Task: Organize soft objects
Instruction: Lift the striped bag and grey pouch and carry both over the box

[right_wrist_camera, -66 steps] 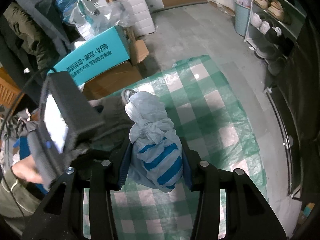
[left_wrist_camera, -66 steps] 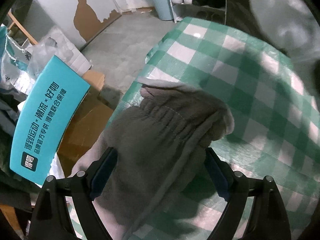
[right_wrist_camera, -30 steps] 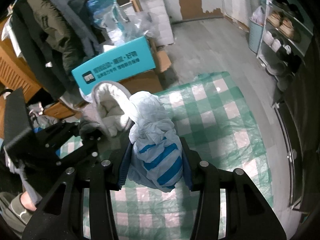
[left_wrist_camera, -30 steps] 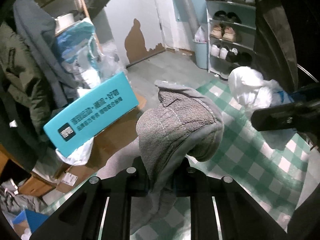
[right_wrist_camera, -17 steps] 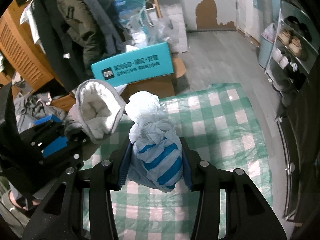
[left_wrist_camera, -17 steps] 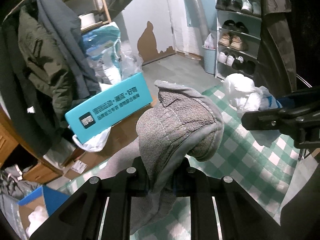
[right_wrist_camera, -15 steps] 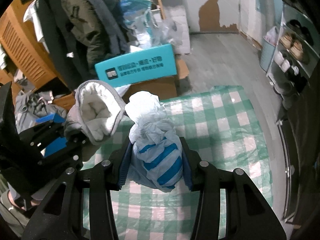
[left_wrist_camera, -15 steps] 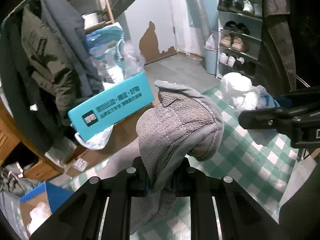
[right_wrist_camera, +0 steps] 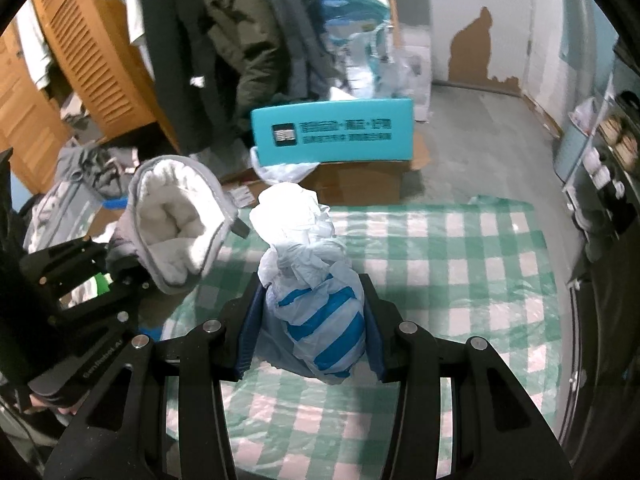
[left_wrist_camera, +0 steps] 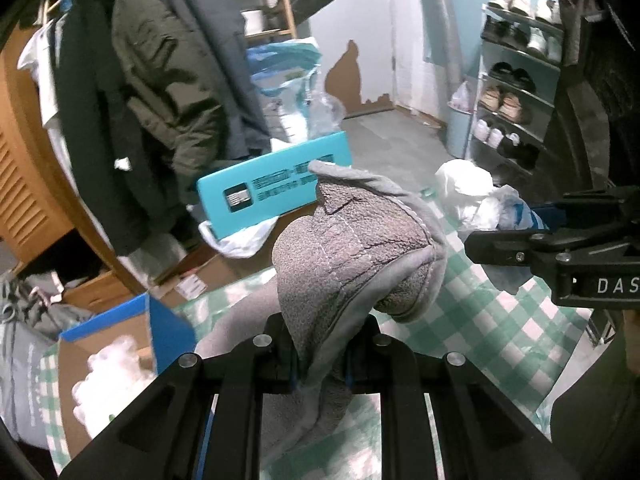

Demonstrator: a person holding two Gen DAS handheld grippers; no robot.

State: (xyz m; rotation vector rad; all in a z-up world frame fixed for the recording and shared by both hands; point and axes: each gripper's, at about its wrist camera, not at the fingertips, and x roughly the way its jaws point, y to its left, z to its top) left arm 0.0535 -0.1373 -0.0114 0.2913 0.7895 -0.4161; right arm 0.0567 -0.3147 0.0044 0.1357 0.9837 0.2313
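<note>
Above the green-and-white checked plastic cloth (right_wrist_camera: 460,248) covering the table, both tongs are loaded and held in the air. The left tongs (left_wrist_camera: 320,354) are clamped tight on the lower fabric of a grey fleece slipper with a white plush lining (left_wrist_camera: 356,240); the slipper stands up from the jaws, its toe bulging toward the right. In the right wrist view the same slipper (right_wrist_camera: 176,224) shows its open mouth and pale lining, held off the cloth at the left, just beside the bundle.

The right tongs (right_wrist_camera: 312,328) are closed on a knotted white plastic bag with blue stripes (right_wrist_camera: 316,300), gripping its striped lower half from both sides while the crumpled white top sticks up past the fingertips. From the left wrist view that bag (left_wrist_camera: 476,204) hangs at the right, near the slipper but apart from it.

Beyond the table edge sit a teal printed carton flap (right_wrist_camera: 332,134) on a brown cardboard box (right_wrist_camera: 360,184), dark coats (left_wrist_camera: 160,92) on a rail, a shoe rack (left_wrist_camera: 516,92), and an open blue-edged cardboard box (left_wrist_camera: 116,344) at the lower left holding white stuffing.
</note>
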